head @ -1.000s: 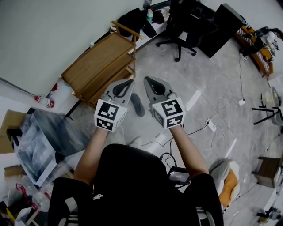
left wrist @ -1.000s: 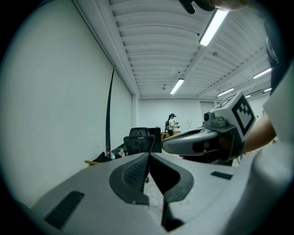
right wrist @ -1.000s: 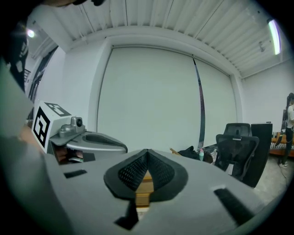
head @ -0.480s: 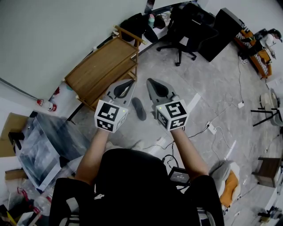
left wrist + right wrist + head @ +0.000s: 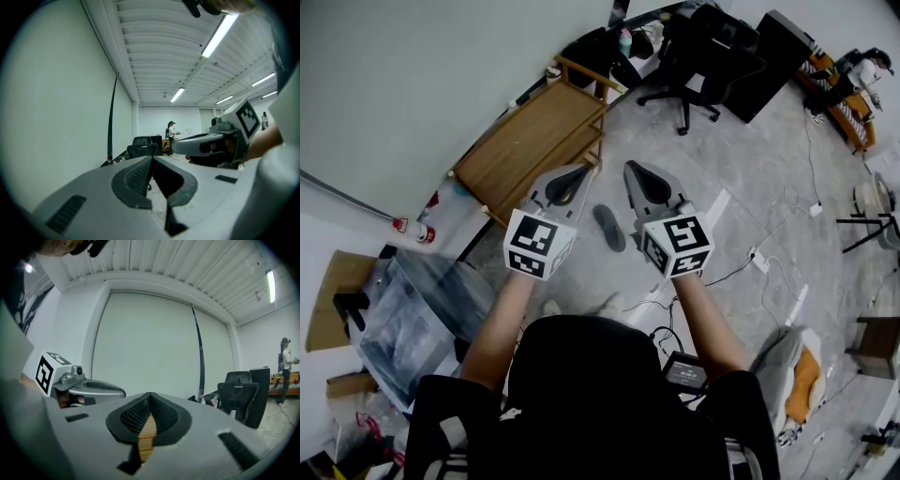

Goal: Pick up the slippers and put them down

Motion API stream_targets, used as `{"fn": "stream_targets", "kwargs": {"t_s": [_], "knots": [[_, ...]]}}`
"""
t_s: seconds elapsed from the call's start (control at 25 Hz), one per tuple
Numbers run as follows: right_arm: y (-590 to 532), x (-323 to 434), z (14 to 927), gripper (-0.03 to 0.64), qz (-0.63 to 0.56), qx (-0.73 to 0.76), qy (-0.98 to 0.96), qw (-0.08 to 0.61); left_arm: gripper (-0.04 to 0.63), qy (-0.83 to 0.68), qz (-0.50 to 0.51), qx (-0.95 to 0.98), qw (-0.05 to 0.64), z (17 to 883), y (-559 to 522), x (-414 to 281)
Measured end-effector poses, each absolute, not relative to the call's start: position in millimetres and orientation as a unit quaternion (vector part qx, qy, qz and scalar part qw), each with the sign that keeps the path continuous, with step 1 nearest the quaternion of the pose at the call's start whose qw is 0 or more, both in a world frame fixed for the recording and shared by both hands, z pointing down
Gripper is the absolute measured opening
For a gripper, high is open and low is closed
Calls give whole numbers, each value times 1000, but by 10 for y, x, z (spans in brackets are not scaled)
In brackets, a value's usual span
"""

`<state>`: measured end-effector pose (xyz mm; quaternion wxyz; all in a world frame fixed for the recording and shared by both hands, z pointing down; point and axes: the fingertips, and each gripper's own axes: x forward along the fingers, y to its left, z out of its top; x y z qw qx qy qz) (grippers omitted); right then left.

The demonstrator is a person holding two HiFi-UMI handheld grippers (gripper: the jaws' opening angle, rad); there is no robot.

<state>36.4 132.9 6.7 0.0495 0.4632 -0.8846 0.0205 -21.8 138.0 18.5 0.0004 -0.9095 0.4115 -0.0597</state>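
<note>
One dark slipper (image 5: 609,228) lies flat on the grey floor, seen in the head view between and below my two grippers. Both are held up in the air, side by side, pointing roughly level at the wall. My left gripper (image 5: 579,172) (image 5: 151,158) has its jaws together with nothing in them. My right gripper (image 5: 630,169) (image 5: 150,394) is also shut and empty; the wood seen through its gap is the rack behind. Neither gripper touches the slipper. I see no second slipper.
A low wooden rack (image 5: 532,141) stands against the white wall ahead on the left. A black office chair (image 5: 698,58) and dark bags are at the back. Plastic-wrapped goods (image 5: 412,309) lie at the left; cables (image 5: 741,267) trail on the right.
Both grippers have lifted and moved forward a little together, still shut. The rack and slipper have slid rightward in the head view. The slipper stays on the floor.
</note>
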Motion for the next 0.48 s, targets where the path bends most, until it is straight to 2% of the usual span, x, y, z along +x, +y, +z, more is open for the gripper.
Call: {"fn": "stream_targets", "kwargs": {"t_s": [0.48], "knots": [[1438,100,92,-2,19,491,-868,69,6,389,-37,-921,5,75,1468,-498]]}}
